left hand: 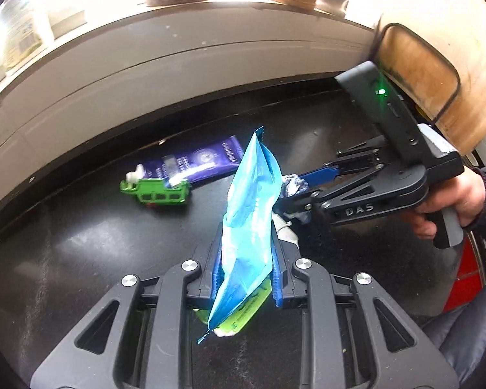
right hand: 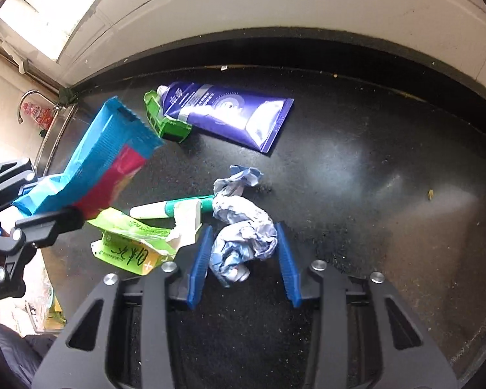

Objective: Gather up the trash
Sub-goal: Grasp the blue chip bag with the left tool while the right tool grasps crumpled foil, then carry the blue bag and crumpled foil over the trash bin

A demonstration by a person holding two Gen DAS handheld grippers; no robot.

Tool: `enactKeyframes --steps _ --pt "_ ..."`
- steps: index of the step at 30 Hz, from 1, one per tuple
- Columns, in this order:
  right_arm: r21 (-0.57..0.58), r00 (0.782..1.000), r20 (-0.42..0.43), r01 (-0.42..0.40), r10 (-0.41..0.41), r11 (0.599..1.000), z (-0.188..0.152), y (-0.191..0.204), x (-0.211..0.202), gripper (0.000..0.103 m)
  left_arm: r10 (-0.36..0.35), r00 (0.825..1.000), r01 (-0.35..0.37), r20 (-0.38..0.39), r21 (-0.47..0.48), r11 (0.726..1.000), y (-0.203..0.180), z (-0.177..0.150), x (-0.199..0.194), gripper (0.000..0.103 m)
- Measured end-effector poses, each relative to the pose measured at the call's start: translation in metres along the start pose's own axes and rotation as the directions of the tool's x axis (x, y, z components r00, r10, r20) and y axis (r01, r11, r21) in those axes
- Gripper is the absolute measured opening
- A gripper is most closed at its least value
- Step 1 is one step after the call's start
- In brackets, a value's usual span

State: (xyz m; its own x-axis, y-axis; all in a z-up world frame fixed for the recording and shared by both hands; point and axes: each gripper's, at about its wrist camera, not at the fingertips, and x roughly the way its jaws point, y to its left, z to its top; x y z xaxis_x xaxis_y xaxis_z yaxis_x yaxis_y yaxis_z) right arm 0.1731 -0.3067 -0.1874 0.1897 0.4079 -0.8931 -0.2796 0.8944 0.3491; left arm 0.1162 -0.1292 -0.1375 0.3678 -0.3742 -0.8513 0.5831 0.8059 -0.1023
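Note:
My left gripper [left hand: 248, 227] is shut on a blue snack wrapper [left hand: 249, 201], which stands up between its blue pads; from the right wrist view the wrapper [right hand: 107, 159] shows a red side. My right gripper [right hand: 243, 227] is low over the black counter [right hand: 356, 168], and its pads press both sides of a crumpled blue-white paper [right hand: 243, 236]. In the left wrist view the right gripper [left hand: 283, 191] reaches in from the right onto that paper [left hand: 293, 188]. A purple tube [right hand: 230, 113], a green plastic piece [right hand: 163, 123], a green-white tube [right hand: 165, 209] and a torn green packet [right hand: 126, 246] lie nearby.
A pale wall ledge [left hand: 178, 64] runs along the counter's far edge. A wooden board [left hand: 421, 74] leans at the right. A person's hand [left hand: 463, 194] grips the right gripper's handle. A tap and steel sink [right hand: 29, 100] lie at the counter's left end.

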Motion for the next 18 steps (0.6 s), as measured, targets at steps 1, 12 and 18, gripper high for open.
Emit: enactKeyframes --steps 1,12,18 --pt "0.003 1.000 0.001 0.007 -0.007 1.000 0.000 0.000 -0.001 0.037 0.009 1.000 -0.009 -0.001 -0.006 1.000 0.001 -0.001 -0.001 0.023" --pt "0.018 0.991 0.112 0.075 -0.076 0.997 -0.034 0.030 -0.067 0.037 0.081 0.996 -0.079 0.028 -0.090 0.993 0.007 -0.033 -0.040 0.023" --pt "-0.003 0.986 0.142 0.094 -0.093 0.996 -0.065 0.068 -0.090 0.037 0.118 0.993 -0.114 0.030 -0.103 0.988 -0.001 -0.059 -0.062 0.023"
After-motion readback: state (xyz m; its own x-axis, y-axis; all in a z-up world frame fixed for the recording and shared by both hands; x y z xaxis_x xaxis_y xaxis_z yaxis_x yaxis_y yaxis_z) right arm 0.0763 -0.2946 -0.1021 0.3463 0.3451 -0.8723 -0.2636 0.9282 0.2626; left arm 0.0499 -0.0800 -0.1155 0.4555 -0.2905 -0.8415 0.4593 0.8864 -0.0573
